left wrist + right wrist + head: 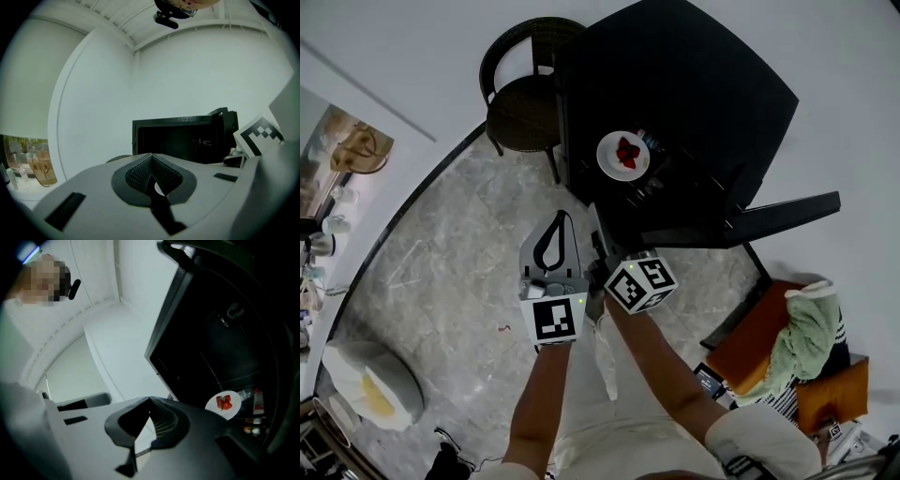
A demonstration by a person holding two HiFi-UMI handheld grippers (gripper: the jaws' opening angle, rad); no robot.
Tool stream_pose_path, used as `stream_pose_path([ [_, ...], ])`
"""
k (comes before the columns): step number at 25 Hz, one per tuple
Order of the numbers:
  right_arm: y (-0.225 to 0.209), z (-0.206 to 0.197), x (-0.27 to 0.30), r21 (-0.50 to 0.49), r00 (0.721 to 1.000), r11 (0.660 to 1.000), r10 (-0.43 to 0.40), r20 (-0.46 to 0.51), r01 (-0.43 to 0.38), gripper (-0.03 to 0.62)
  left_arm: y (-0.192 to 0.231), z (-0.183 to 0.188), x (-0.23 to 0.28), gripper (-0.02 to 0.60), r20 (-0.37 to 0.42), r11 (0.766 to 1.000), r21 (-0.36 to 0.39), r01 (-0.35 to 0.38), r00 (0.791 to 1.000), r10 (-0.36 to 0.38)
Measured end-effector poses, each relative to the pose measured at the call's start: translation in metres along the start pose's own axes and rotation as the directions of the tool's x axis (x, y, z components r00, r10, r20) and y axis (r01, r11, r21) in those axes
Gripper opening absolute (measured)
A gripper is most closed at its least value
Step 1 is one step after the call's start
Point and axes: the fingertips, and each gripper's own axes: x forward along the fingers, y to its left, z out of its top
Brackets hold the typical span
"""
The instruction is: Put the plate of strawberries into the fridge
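A white plate point(623, 155) with red strawberries sits in the dark opening of the black fridge point(694, 84), next to small bottles. The right gripper view shows the same plate point(223, 404) low inside the fridge point(220, 333). My left gripper point(557, 219) and right gripper point(596, 221) hover side by side over the floor, short of the fridge and clear of the plate. The left gripper point(151, 155) is shut with nothing in it. The right gripper point(150, 400) is also shut and empty. In the left gripper view the fridge point(183, 138) stands ahead with its front open.
The fridge door point(769, 217) stands open to the right. A dark wicker chair point(525, 103) is left of the fridge. An orange box with green cloth point(802, 342) lies at the right. A white bag point(370, 384) sits on the grey stone floor at the lower left.
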Motion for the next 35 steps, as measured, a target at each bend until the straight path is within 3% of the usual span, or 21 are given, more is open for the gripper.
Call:
stream_pose_path([
  [5,0.049,0.038,-0.018,-0.179,0.999,0.982,0.053,0.011,-0.05,0.012,0.007,0.028,-0.024,0.0,-0.014,0.999,-0.022,-0.023,1.0,0.023],
  [9,0.082,0.065,-0.034,-0.288,0.996,0.954,0.089,-0.002,-0.085,0.012,0.006,0.059,-0.04,0.0,0.004,0.999,0.014,-0.037,0.999,0.037],
  [17,0.129,0.091,-0.059,-0.333,0.993,0.936,0.098,-0.071,-0.116,0.012,-0.009,0.109,-0.072,0.0,0.006,1.0,0.003,-0.023,1.0,0.023],
  [25,0.174,0.133,-0.093,-0.449,0.992,0.885,0.118,-0.043,-0.125,0.012,-0.026,0.148,-0.099,0.0,0.02,1.0,-0.016,0.0,1.0,0.0],
  [35,0.194,0.177,-0.115,-0.519,0.994,0.851,0.106,0.015,-0.082,0.012,-0.041,0.194,-0.113,0.0,0.086,1.0,0.012,0.017,0.996,-0.018],
])
